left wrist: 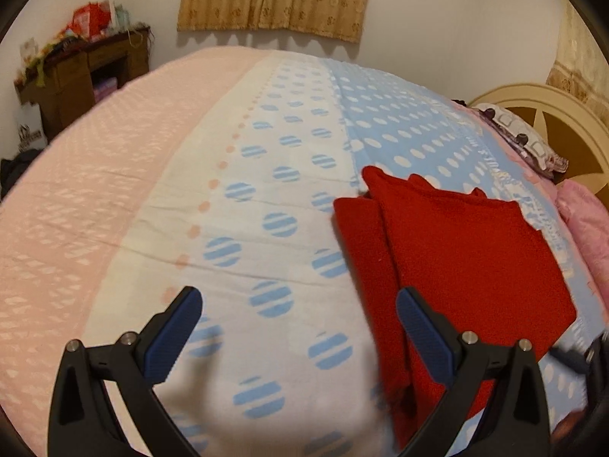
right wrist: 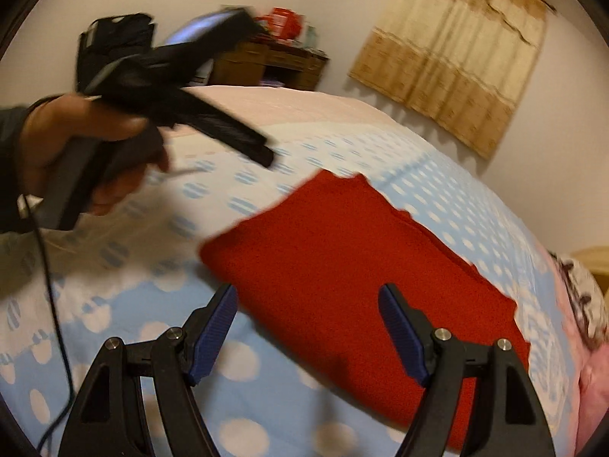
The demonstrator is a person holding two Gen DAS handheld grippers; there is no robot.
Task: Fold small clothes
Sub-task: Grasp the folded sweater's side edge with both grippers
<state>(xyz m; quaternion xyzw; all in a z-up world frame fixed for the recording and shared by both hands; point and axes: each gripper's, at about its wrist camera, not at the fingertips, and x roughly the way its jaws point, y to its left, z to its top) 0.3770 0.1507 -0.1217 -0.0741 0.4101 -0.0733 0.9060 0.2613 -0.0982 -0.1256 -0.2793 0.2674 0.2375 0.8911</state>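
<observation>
Both tongs, left point(left wrist: 298, 306) and right point(right wrist: 308, 302), agape; one red garment point(left wrist: 456, 266), seemingly folded.

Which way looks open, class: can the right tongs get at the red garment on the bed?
Probably yes. The right tongs are open and empty, the red garment lies flat just ahead, and nothing lies between them.

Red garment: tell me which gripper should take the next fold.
Probably the right gripper: its open jaws hang directly over the red garment. The left gripper, also open, sits over bare bedspread beside it.
</observation>
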